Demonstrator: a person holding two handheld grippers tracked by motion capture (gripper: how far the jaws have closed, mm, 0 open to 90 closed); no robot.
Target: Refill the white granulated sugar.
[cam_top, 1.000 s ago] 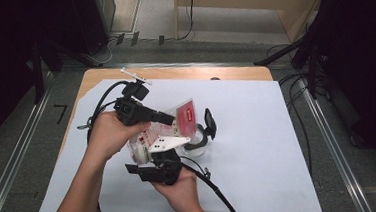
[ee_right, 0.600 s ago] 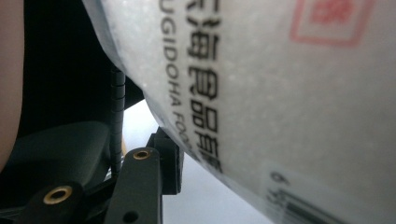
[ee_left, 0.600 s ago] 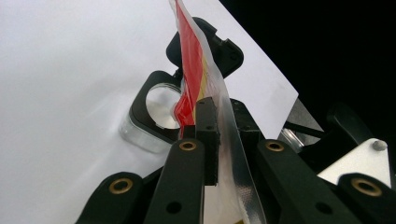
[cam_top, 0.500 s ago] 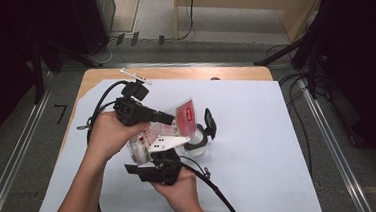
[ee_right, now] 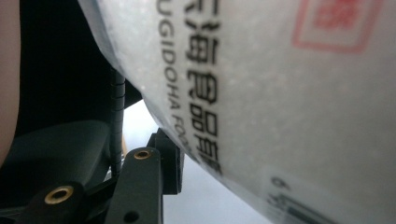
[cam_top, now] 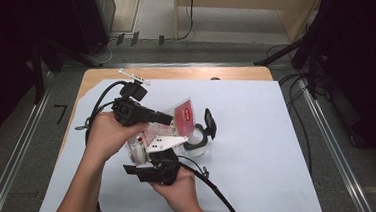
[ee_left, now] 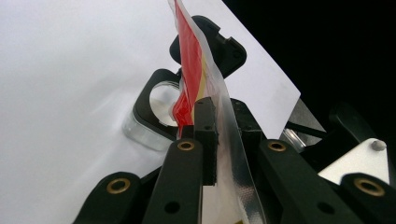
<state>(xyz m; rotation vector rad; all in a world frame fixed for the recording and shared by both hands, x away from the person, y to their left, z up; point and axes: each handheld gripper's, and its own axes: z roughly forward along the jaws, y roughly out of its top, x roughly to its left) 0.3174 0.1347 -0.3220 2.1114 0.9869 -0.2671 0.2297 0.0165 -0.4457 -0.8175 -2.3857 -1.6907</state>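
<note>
**Two tongs on one pouch, above the open jar**

Two tongs grip the same plastic pouch [cam_top: 165, 130] over the middle of the tabletop [cam_top: 279, 144]; the left tongs [ee_left: 223, 133] are pressed together on the pouch's clear sealed edge, film pinched flat between the black pads; in the high view the left tongs [cam_top: 169, 119] point to the right from the left hand [cam_top: 109, 136]; the right tongs [ee_right: 180, 154] sit against the pouch's white printed face, one jaw visible at its lower edge, the other hidden behind the bag; the jaws stand partly closed, and the high view shows the right tongs [cam_top: 152, 156] holding the bag's lower part from below, the right hand [cam_top: 179, 184] beneath.

Pouch: held in the air, tilted, its red-printed end [ee_left: 187, 79] toward the jar; white granular fill visible through the film.

Jar [cam_top: 196, 140]: clear, with a black rim and a hinged black lid [cam_top: 209, 122] standing open; it rests on the white sheet just right of the pouch, directly beyond the left tongs' tips.
</note>
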